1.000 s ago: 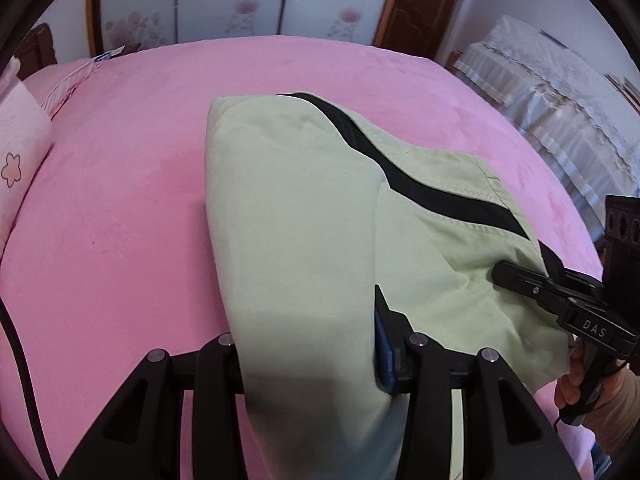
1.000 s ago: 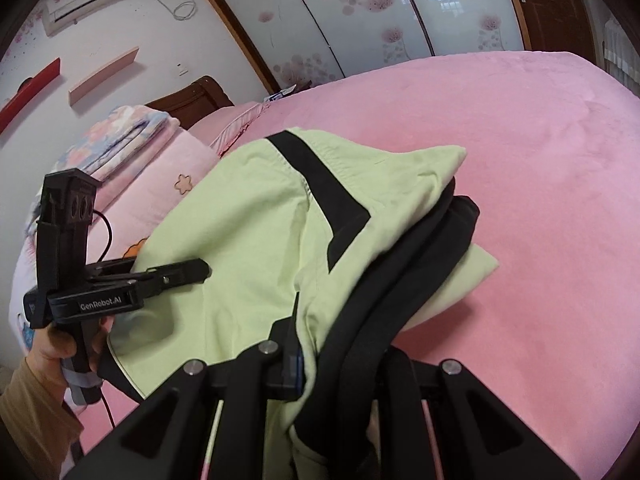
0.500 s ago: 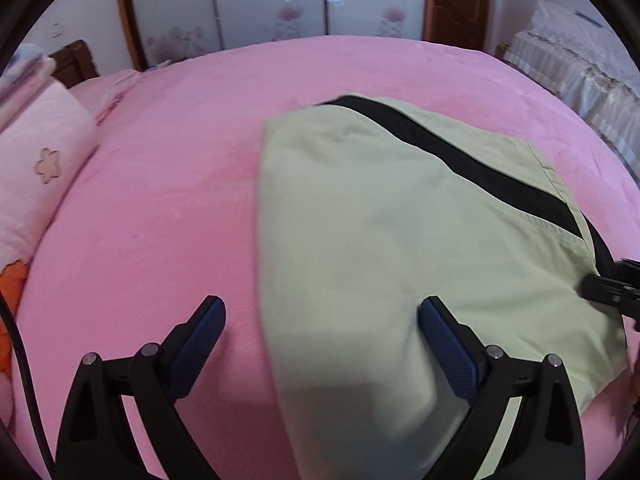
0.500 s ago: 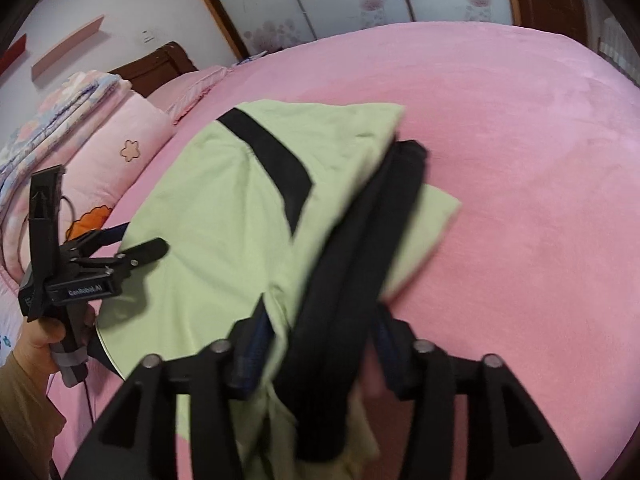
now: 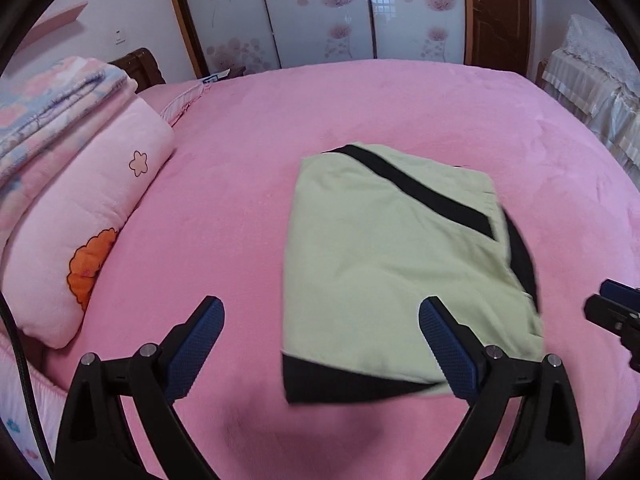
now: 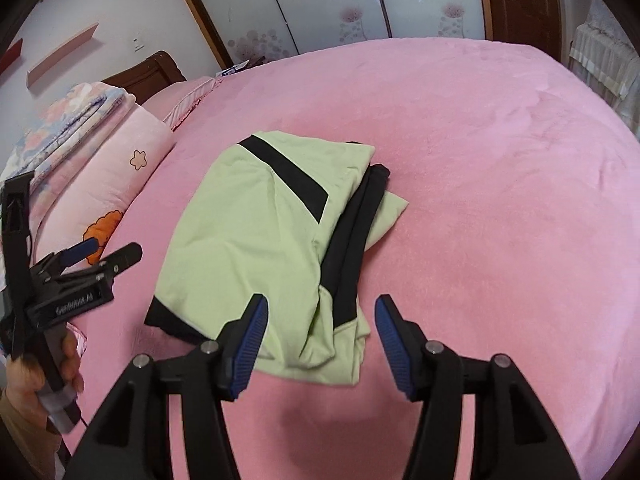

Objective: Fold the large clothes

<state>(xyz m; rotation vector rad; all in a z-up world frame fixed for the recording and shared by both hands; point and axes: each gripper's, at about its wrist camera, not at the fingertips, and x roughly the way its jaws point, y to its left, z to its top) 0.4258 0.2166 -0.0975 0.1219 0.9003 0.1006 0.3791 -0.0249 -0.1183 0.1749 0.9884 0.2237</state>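
from the left wrist: the left gripper [image 5: 320,336] hangs above the pink bed [image 5: 240,184] with its jaws spread wide and nothing between the blue pads [image 5: 200,340]; the folded green garment [image 5: 384,264] with black trim lies flat on the bedspread beyond and slightly right of the gap, apart from both pads; a black band runs diagonally across its top and a black edge shows along its near side; the tip of the right gripper [image 5: 616,308] pokes in at the right edge; a pink pillow [image 5: 88,216] with a flower print lies at the left, a folded blanket [image 5: 48,108] stacked on it; from the right wrist: the right gripper [image 6: 320,340] is open, its pads clear of the cloth, the garment's [image 6: 256,248] near corner showing between them lower down on the bed; the left gripper [image 6: 104,252] sits at the left, jaws apart, gripped by a hand [image 6: 36,376]; the garment rests near the middle of the bed [image 6: 500,200], black layers showing along its right edge.
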